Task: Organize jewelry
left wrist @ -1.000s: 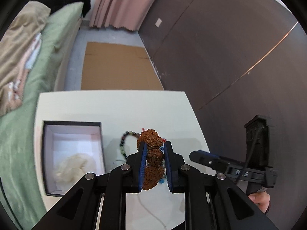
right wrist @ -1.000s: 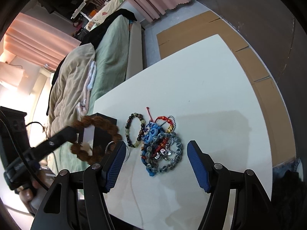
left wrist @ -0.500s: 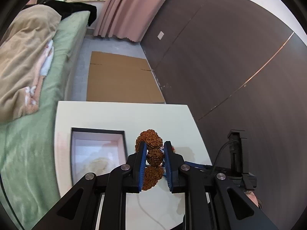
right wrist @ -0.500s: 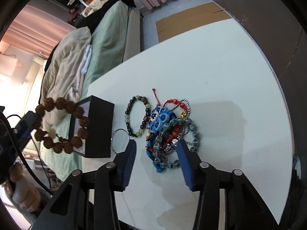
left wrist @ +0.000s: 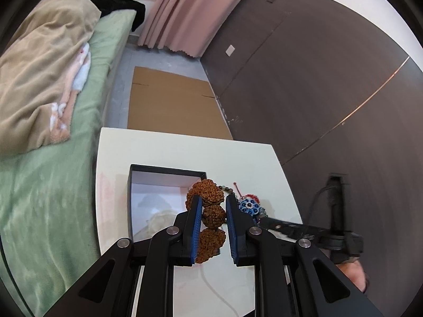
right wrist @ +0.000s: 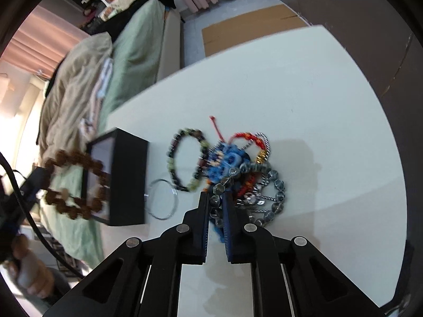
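Gripping knobbly brown bead bracelet (left wrist: 208,212) | faceted grey beads (right wrist: 275,185) | black box (left wrist: 169,170)

both grippers (left wrist: 211,211) (right wrist: 214,198) angle downward, the right's jaws just closing.

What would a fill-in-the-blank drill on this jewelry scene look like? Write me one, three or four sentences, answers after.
1. The left gripper is shut on a bracelet of large ______ beads.
2. The black box on the white table has its lid ______.
3. The right gripper, whose jaws have just been closing, pinches the grey bead bracelet in the ______ of jewelry.
4. The thin metal ring lies between the box and the ______ bracelet.

Missing words: brown; off; pile; green-and-dark bead
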Tool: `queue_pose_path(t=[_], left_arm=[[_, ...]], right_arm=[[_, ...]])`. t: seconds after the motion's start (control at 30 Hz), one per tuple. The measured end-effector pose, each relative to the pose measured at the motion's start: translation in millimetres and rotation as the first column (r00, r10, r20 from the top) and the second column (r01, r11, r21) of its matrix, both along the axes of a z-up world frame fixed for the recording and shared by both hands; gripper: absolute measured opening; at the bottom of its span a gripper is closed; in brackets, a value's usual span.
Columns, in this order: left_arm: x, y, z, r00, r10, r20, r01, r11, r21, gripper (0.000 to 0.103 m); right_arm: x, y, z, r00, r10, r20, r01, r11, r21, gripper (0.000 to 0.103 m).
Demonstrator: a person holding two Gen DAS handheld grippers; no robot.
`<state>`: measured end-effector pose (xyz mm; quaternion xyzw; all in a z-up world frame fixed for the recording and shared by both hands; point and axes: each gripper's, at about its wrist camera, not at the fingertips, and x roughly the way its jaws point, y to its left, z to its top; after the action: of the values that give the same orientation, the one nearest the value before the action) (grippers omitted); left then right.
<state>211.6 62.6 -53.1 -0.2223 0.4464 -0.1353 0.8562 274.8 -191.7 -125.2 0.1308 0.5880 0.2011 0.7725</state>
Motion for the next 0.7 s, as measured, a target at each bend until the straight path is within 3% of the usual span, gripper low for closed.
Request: queue_pose_path(t=[0.2, 0.33, 0.4, 0.47, 0.53, 0.7], left_arm=[[2.7, 10.9, -10.7, 0.999, 0.032, -0.025, -0.033, 0.999, -0.015, 0.019], [1.2, 22.3, -9.7, 0.998, 0.06, -0.009, -0.06, 0.995, -0.075, 0.02], [0.2, 26.5, -5.5, 0.998, 0.062, -0.007, -0.062, 0.995, -0.081, 0.028], [-2.2, 30.9, -1.7, 0.997, 0.074, 0.002, -0.074, 0.993, -0.09, 0.059], [-7.8, 38.1, 4.9, 0.993, 0.113, 0.036, -0.109, 0.99, -0.086, 0.07], [-12.1, 49.2, 12.5, 0.988, 0.142, 0.056, -0.138, 0.988, -0.076, 0.071]], right_arm=[[-5.7, 3.8, 30.9, 0.998, -0.012, 0.057, 0.009, 0.998, 0.057, 0.011], [-10.9, 11.5, 51.1, 0.994, -0.005, 0.112, -0.008, 0.994, 0.112, 0.011], [-13.9, 18.8, 61.7, 0.99, 0.008, 0.14, -0.03, 0.988, 0.152, 0.011], [-16.7, 30.4, 71.4, 0.985, 0.022, 0.173, -0.054, 0.982, 0.181, 0.011], [-19.6, 38.6, 78.5, 0.981, 0.034, 0.193, -0.074, 0.976, 0.205, 0.011], [-24.5, 62.0, 87.5, 0.972, 0.067, 0.225, -0.126, 0.958, 0.259, 0.011]])
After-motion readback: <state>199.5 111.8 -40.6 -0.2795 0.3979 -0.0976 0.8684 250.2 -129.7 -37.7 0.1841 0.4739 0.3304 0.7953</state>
